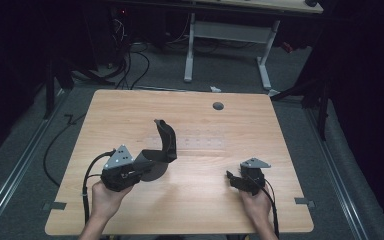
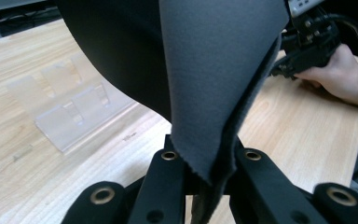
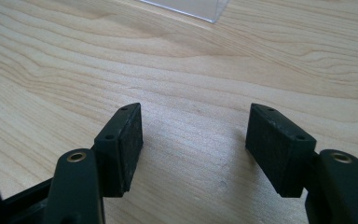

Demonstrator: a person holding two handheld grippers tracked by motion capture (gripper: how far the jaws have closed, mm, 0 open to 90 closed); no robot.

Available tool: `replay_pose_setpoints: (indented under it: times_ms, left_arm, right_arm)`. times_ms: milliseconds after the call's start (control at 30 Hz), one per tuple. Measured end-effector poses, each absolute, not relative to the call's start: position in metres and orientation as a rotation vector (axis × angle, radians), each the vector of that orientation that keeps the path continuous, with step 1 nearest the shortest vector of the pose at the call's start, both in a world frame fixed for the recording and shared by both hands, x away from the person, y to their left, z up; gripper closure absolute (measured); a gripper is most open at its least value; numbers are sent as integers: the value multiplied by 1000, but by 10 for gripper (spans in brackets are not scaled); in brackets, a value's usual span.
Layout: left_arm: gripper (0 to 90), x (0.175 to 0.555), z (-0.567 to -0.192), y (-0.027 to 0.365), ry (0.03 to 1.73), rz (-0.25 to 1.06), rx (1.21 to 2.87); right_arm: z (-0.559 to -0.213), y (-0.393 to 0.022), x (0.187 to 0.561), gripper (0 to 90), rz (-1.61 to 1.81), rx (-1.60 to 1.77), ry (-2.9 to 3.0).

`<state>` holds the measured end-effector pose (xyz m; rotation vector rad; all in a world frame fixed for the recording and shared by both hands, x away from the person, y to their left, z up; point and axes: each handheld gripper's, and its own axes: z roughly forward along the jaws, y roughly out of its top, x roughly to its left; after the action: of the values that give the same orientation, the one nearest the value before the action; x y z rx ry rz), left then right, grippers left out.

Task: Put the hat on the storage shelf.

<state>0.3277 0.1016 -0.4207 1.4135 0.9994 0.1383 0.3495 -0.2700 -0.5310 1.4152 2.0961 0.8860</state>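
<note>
A dark grey, floppy sheet of soft material (image 1: 165, 142) stands curled up off the wooden table (image 1: 125, 107), left of centre. My left gripper (image 1: 139, 167) is shut on its lower edge; in the left gripper view the sheet (image 2: 214, 70) rises out of the pinch between the black jaws of that gripper (image 2: 207, 158). My right gripper (image 1: 230, 177) rests low at the front right. Its pads (image 3: 128, 140) stand wide apart over bare wood, the gripper (image 3: 193, 135) open with nothing between them. A clear plastic stand (image 2: 74, 112) sits mid-table, beyond the sheet.
The clear stand (image 1: 200, 142) is faint on the wood between both grippers and the far edge; one corner of the stand (image 3: 191, 7) shows ahead of the right gripper. A round cable hole (image 1: 218, 106) sits near the far edge. Cables and desk legs lie on the floor beyond.
</note>
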Motion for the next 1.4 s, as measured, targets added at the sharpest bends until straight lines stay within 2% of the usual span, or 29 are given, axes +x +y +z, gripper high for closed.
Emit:
replay_pose_setpoints:
  times_ms: [633,1000,1400]
  left_arm:
    - [858,363,-398,122,1020,204,1261]
    - [859,382,-391,115,1013,270,1289]
    - [858,415,-404,110,1066,319,1256]
  right_arm:
    - [-531,-270,349,352,887,1411,2102]
    - [-531,-269,349,344,888,1407,2103]
    - [-531,-269,348,339,888,1413,2104]
